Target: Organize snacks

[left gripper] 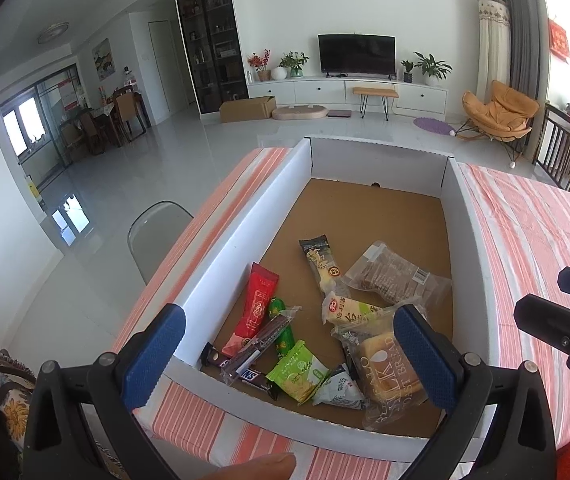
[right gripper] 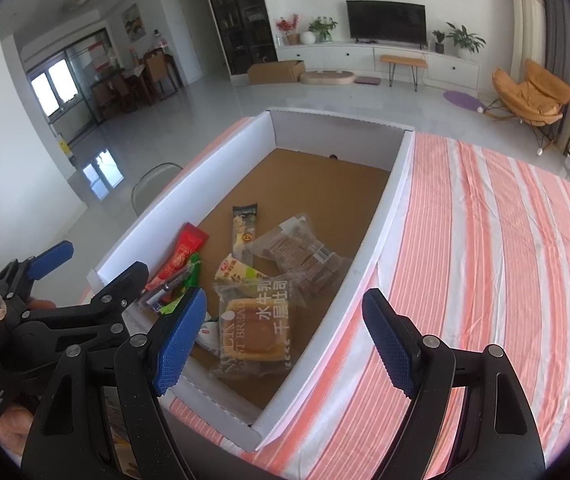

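A shallow white cardboard box [left gripper: 245, 224] with a brown floor sits on the striped table and holds several snacks. Among them are a red packet [left gripper: 257, 308], a toast bread pack [left gripper: 389, 368], a clear pack of brown cakes [left gripper: 397, 276] and a green packet [left gripper: 297, 372]. My left gripper [left gripper: 289, 352] is open and empty above the box's near end. My right gripper [right gripper: 285, 340] is open and empty, hovering over the box's near right corner [right gripper: 285, 412]. The bread pack [right gripper: 257, 328] lies below it, and the left gripper [right gripper: 97, 276] shows at its left.
The table wears a pink and white striped cloth [right gripper: 485, 280]. A clear chair [left gripper: 157, 232] stands at the table's left side. Behind are a tiled floor, a TV unit [left gripper: 357, 60] and an orange lounge chair [left gripper: 501, 112].
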`<state>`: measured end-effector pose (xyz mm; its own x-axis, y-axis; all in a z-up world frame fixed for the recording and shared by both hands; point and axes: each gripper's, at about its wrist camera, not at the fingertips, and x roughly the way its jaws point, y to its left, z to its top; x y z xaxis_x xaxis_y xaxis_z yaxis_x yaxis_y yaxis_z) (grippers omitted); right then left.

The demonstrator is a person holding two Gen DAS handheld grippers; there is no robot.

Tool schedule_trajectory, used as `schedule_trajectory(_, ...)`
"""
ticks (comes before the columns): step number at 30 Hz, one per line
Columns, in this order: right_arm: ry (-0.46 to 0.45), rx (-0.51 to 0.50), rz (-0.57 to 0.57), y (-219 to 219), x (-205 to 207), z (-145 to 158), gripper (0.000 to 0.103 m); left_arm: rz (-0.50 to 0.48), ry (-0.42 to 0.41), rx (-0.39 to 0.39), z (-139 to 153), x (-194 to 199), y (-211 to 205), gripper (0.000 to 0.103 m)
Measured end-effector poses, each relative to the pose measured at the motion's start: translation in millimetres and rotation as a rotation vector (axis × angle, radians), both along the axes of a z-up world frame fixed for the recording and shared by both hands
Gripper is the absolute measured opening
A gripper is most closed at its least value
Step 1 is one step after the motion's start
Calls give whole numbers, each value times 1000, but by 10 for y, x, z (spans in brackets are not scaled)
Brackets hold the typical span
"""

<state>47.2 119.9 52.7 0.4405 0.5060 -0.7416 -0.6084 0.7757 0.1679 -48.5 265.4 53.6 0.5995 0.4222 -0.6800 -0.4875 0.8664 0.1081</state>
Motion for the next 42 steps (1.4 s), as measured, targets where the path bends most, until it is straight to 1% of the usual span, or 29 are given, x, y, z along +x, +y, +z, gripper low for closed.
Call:
schedule_trajectory(6,-3,-36,3,92,-32,-23,83,-5,-6,-22,13,-10,36,103)
schedule_trajectory(9,-7,-44,9,122,-46,-18,83,8,0,-12,-4,-13,56,103)
schedule_trajectory(17,2,-61,20,164,-59,-62,83,39,8,-50,-57,-4,136,103)
schedule_trajectory(33,-2,-94,40,235,-102,-81,83,44,7,-54,-44,-20,158,103)
schedule_trajectory(42,4,-101,45,264,-112,-102,83,43,16,-61,-89,-14,170,103)
